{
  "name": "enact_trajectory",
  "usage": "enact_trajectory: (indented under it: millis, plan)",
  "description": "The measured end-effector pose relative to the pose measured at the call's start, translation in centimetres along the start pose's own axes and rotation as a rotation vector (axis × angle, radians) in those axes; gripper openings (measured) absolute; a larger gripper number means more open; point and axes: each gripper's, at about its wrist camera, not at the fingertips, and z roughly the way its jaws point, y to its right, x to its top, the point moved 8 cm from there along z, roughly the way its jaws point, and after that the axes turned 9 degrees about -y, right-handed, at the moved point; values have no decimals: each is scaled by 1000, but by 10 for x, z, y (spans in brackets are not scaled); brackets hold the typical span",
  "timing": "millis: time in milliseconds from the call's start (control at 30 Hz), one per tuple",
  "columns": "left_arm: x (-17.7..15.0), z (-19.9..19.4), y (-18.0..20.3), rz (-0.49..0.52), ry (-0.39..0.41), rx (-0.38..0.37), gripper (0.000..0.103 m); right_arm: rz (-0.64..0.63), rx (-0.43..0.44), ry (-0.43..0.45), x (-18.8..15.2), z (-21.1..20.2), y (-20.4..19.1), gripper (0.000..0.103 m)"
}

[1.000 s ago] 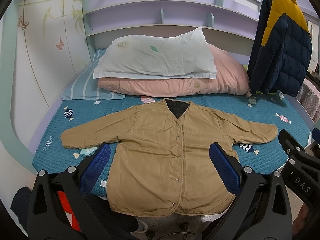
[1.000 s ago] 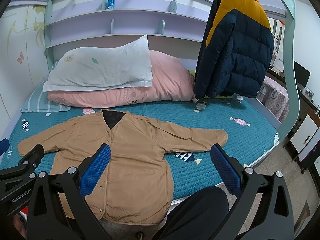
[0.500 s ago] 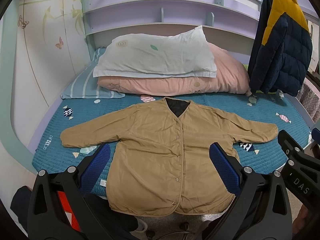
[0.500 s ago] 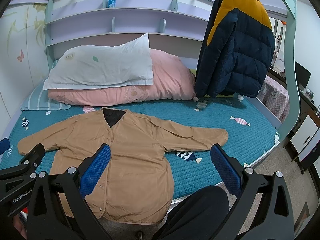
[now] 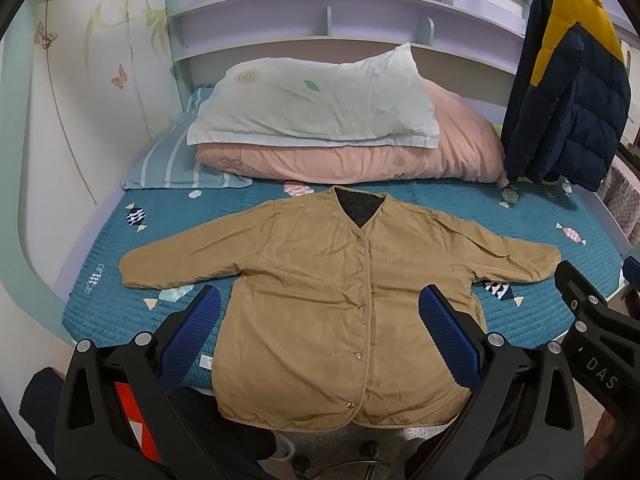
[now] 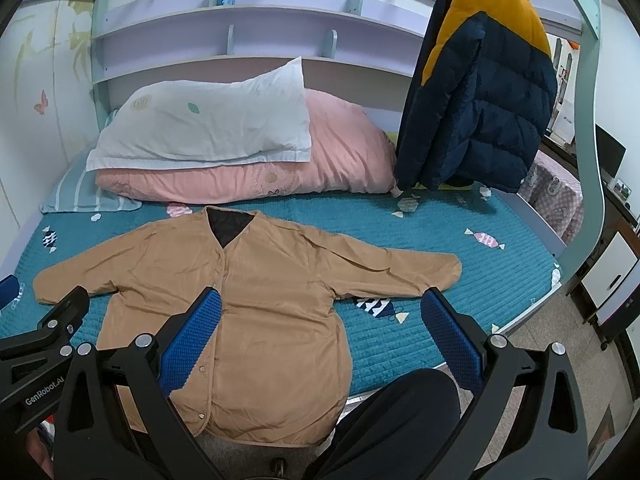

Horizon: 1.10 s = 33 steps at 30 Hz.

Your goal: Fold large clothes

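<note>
Both tongs I hold are released: the left gripper and right gripper hover empty above the bed's near edge. My tan jacket lies flat, buttoned, sleeves spread, on the teal quilt; its hem seems to overhang the edge.

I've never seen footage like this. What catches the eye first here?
A tan jacket lies spread flat, sleeves out, on the teal bed cover, its hem hanging over the near edge. Behind it a white pillow sits on a pink quilt, and a navy and yellow puffer coat hangs at the right. Both grippers, left and right, hover open.
</note>
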Motion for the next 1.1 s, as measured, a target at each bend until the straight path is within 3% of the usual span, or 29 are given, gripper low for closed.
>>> enact_trajectory:
  millis: [433,1100]
  plan:
    - [-5,49,-55,-99,-95,51,99,-135,64,-85,11,45,-75,96]
    - [-20,176,-221,-317,-288,186,99,-398,199,-191,35,150,-269,96]
